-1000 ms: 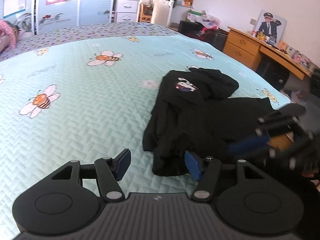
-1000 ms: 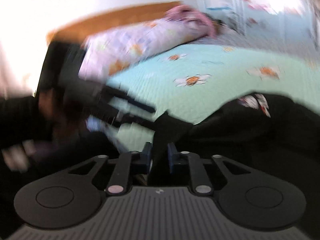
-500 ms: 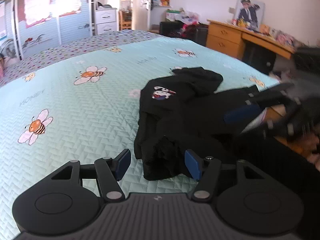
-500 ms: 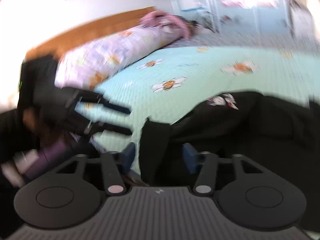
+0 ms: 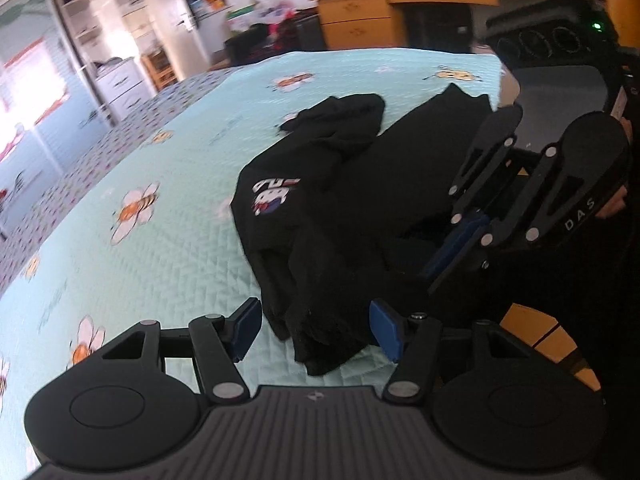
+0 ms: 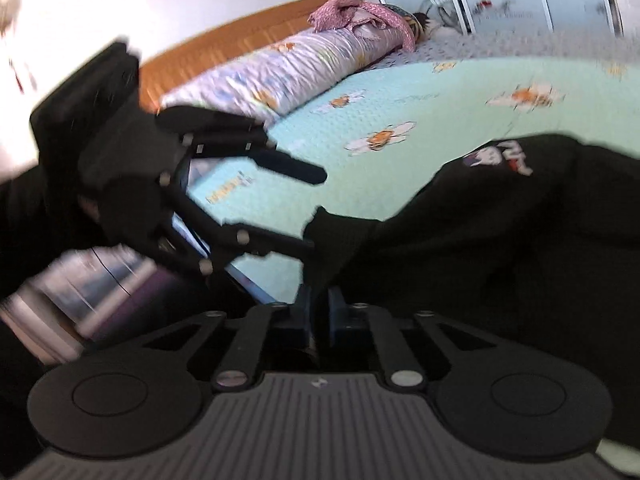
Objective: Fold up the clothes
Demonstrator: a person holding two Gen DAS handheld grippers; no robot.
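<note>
A black sweatshirt (image 5: 344,208) with a small cartoon print lay crumpled on the bed (image 5: 168,184), near the edge closest to the person. Compared with a second before, the left wrist view had been rolled, so that the bed sloped across the picture, and the wooden desk (image 5: 384,12) had been carried from the right side to the top. In that second the right tongs (image 6: 318,312) had been opened and were clenched again on a fold of the sweatshirt's near edge, a flap of black cloth standing up between the pads. The left tongs (image 5: 316,330) were kept released, at the same width as before, with the hem of the sweatshirt lying between the blue pads (image 5: 248,326) but not pressed by them.

Only the left wrist view showed the desk, a white drawer unit (image 5: 120,84) and the whole sweatshirt, with the right tongs (image 5: 456,252) seen from the side, low on the cloth. Only the right wrist view showed the wooden headboard (image 6: 240,48), a rolled flowered quilt (image 6: 280,76), a pink cloth (image 6: 360,12) on it, and the left tongs (image 6: 308,208) seen spread above the bed.
</note>
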